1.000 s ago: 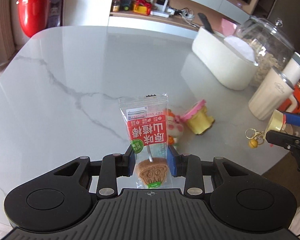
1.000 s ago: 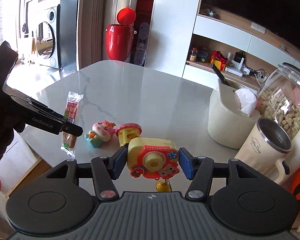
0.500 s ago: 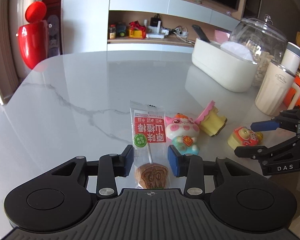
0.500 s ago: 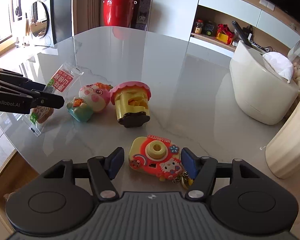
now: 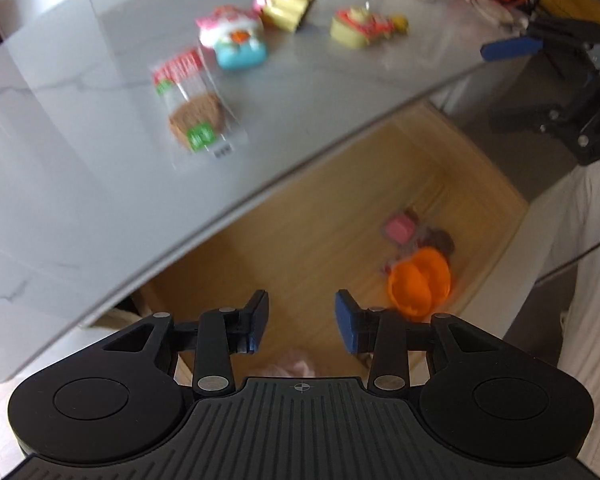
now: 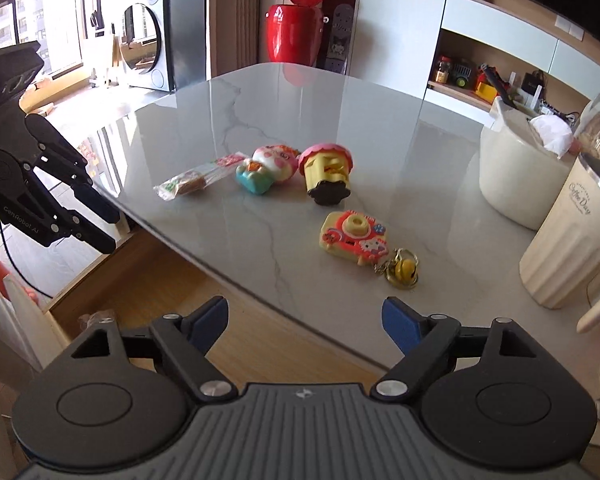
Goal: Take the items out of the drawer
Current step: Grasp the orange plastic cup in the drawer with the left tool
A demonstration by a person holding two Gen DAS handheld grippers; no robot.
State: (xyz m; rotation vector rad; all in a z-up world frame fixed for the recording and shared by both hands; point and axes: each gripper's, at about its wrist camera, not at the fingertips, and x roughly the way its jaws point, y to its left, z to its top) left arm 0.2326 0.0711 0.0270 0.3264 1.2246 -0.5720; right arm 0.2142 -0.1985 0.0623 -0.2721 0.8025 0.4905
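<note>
In the drawer [image 5: 332,200], the orange pumpkin toy [image 5: 419,282] looks light, smooth and rounded – best pinched across its middle – while the left gripper [image 5: 302,322] hangs empty, half open, and the right gripper [image 6: 305,322] is opening with nothing inside.

Daylight from windows [image 6: 40,20], glare on tabletop [image 6: 300,120]; left view motion-blurred, drawer [image 5: 340,220] contents perhaps indistinct; fisheye-bent edges.

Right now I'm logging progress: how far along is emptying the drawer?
Four items lie on the table: snack packet, pig toy, yellow toy, toy camera. Both the left gripper and the right gripper, its jaws opening, are empty. Left in the drawer: orange pumpkin, pink item.
</note>
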